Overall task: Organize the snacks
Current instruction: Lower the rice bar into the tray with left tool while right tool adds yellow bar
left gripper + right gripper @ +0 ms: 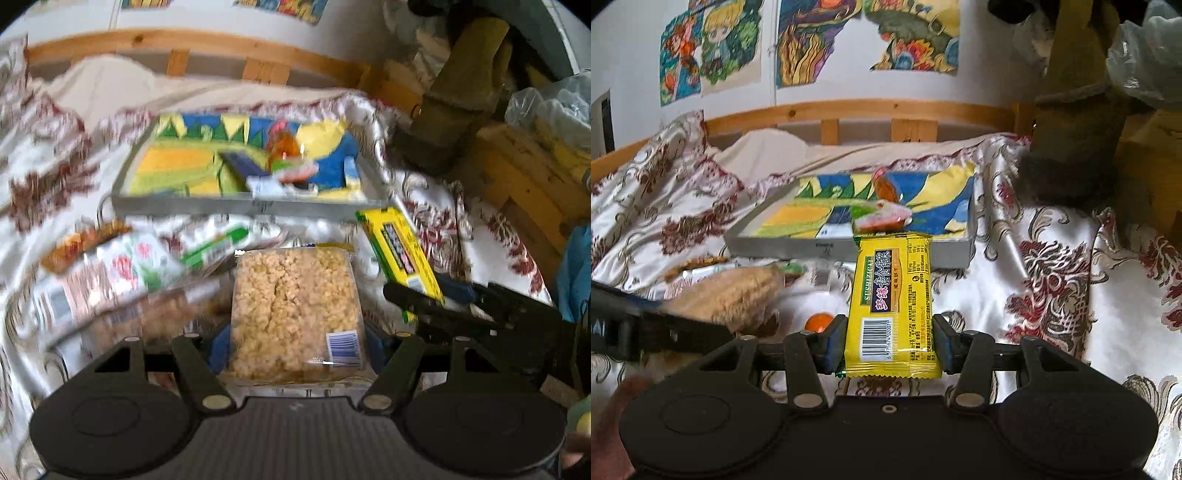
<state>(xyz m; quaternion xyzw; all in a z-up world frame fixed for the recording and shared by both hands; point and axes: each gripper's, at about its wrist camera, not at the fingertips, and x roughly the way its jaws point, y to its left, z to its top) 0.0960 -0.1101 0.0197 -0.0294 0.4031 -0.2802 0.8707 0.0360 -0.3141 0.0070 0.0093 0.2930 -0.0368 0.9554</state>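
Both grippers (295, 343) (890, 341) w/ snack packs (295, 314) (892, 306).

- A white wall (849, 92) stands beyond the jaws, daylight falling softly on it.
- Colourful cartoon posters (713, 44) are stuck to that wall, high above the jaws; some have torn edges.
- A pale wooden bed rail (857, 110) with short upright slats runs across below the posters.
- A shiny white bedspread (1052, 258) with dark red floral scrolls covers the bed under and around the jaws, rumpled into folds at the left.
- A plain cream sheet (768, 147) shows at the far edge, under the rail.
- To the right of the jaws hangs an olive-brown garment (1078, 110).
- Crumpled clear plastic (1145, 55) sits at the upper right.
- Yellowish wooden furniture (524, 177) stands at the right, beside the bed.
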